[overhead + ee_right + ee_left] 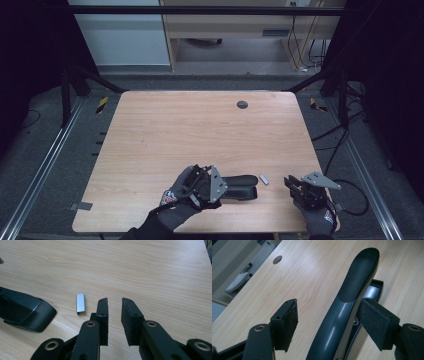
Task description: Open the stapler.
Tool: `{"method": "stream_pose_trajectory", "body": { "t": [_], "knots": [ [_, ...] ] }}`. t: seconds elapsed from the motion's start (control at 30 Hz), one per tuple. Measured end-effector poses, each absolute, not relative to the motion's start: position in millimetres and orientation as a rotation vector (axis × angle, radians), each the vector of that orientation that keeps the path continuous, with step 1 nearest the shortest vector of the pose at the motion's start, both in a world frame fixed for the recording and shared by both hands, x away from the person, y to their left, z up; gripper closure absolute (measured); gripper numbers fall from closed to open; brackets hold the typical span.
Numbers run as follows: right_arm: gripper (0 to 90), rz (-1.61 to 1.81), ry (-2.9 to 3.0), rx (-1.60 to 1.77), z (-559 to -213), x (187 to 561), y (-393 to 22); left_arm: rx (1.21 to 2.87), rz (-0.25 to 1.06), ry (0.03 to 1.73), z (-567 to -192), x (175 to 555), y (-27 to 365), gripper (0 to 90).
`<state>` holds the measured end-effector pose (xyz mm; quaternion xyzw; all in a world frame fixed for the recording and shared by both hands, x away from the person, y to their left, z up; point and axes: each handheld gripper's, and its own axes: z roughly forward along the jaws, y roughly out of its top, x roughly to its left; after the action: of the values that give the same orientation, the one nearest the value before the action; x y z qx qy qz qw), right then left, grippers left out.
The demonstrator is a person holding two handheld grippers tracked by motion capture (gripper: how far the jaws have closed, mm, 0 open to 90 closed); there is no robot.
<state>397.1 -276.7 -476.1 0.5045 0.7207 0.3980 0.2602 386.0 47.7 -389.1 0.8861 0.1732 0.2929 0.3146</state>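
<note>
A black stapler (pixel 241 186) lies on its side near the front edge of the wooden table (pixel 200 125). My left gripper (pixel 222 187) reaches around it from the left and is open. In the left gripper view the stapler (pixel 359 272) runs up between the jaws; the right pad (pixel 375 322) sits against its side and the left pad (pixel 285 320) stands well clear. A short silver strip of staples (pixel 264 179) lies just right of the stapler. My right gripper (pixel 292 184) hovers to the right of the strip (pixel 80 303), open with a narrow gap and nothing between the jaws (pixel 115 301).
A round cable hole (pixel 242 104) sits at the table's far middle. The table's front edge runs close under both hands. Metal rails and cables (pixel 345 145) line the floor on either side, and a desk (pixel 225 25) stands beyond the table.
</note>
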Motion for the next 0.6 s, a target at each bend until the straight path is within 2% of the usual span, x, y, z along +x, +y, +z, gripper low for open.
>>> {"method": "stream_pose_trajectory", "body": {
  "t": [0.37, 0.6],
  "knots": [
    [68.9, 1.073, 1.941, 1.384, -476.5, 397.3, -276.7, 2.369, 0.791, 0.42, -389.0, 385.2, 34.2, 29.7],
    [68.6, 1.069, 1.951, 1.362, -477.5, 398.1, -276.2, 2.391, 0.802, 0.396, -391.5, 384.6, 24.8, 29.4]
  ]
}}
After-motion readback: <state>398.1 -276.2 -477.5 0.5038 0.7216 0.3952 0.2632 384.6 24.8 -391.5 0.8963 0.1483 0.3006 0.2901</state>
